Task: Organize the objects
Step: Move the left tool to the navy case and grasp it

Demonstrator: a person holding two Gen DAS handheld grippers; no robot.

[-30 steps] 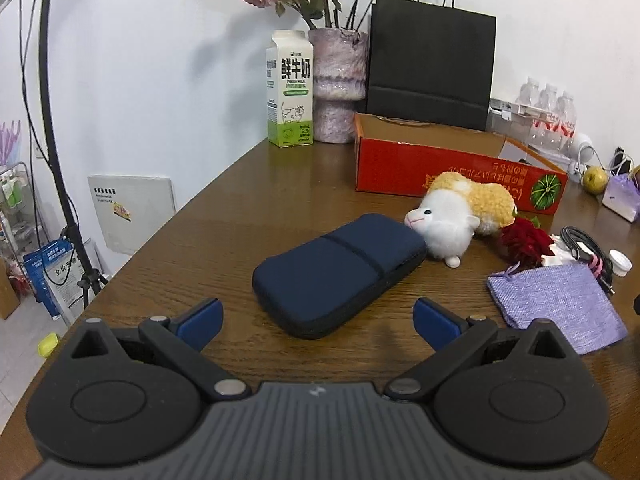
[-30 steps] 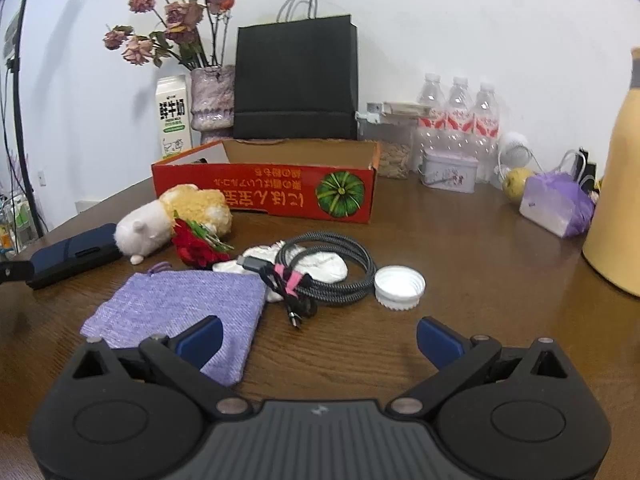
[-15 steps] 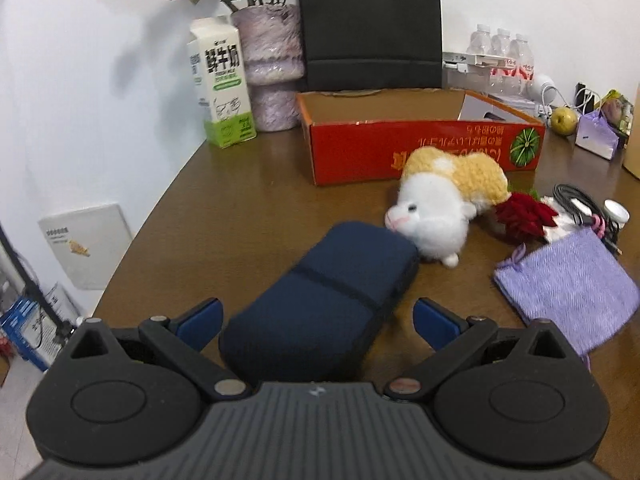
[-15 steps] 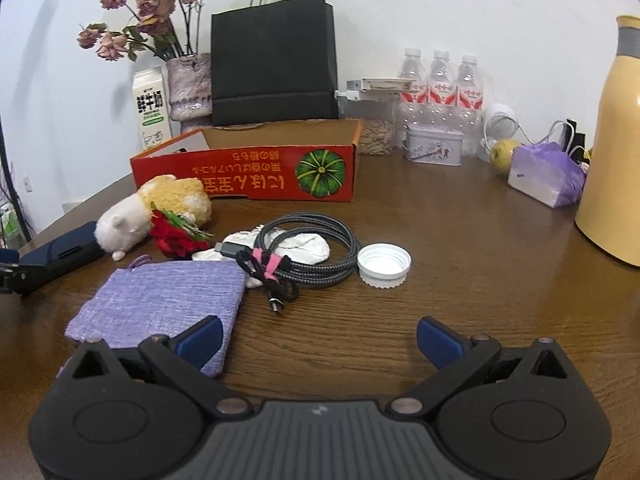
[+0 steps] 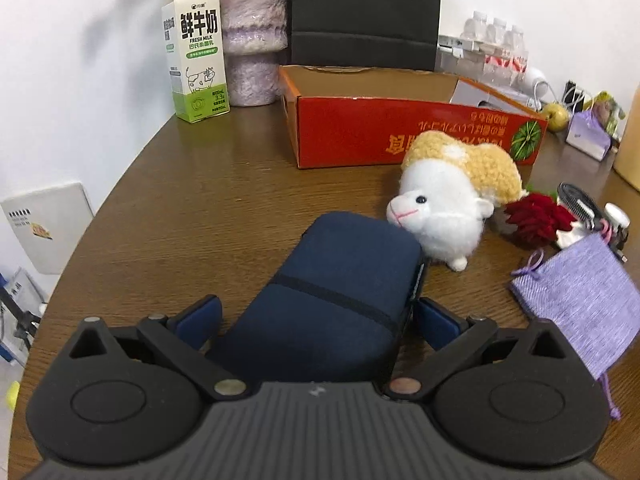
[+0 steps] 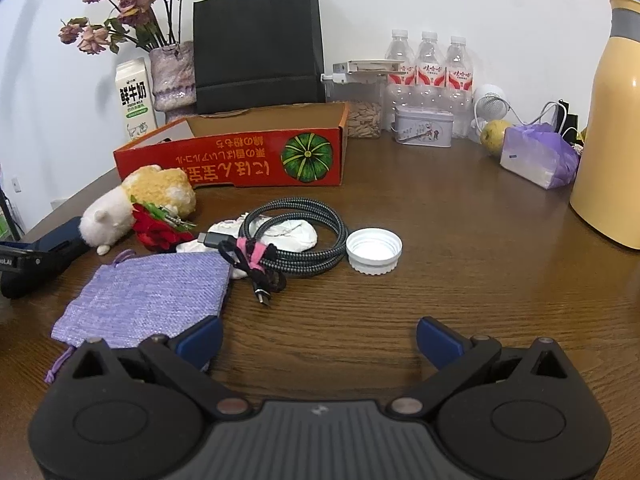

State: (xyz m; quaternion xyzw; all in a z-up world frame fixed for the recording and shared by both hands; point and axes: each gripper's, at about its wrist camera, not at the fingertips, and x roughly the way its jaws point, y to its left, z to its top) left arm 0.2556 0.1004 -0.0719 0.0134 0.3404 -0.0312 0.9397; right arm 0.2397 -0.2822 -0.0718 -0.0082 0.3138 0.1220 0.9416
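Milk carton (image 5: 197, 46) reads "FRESH MILK" under Chinese characters; red box (image 5: 404, 128) carries upside-down print and a pumpkin picture. Brown wood table (image 5: 208, 196), white wall. Navy case (image 5: 340, 300) lies between the spread fingers of the left gripper (image 5: 316, 320), long axis running away toward the plush (image 5: 448, 196). Right gripper (image 6: 318, 338) open, empty.

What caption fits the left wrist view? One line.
Open left gripper straddling a navy pouch beside a plush sheep on the table.
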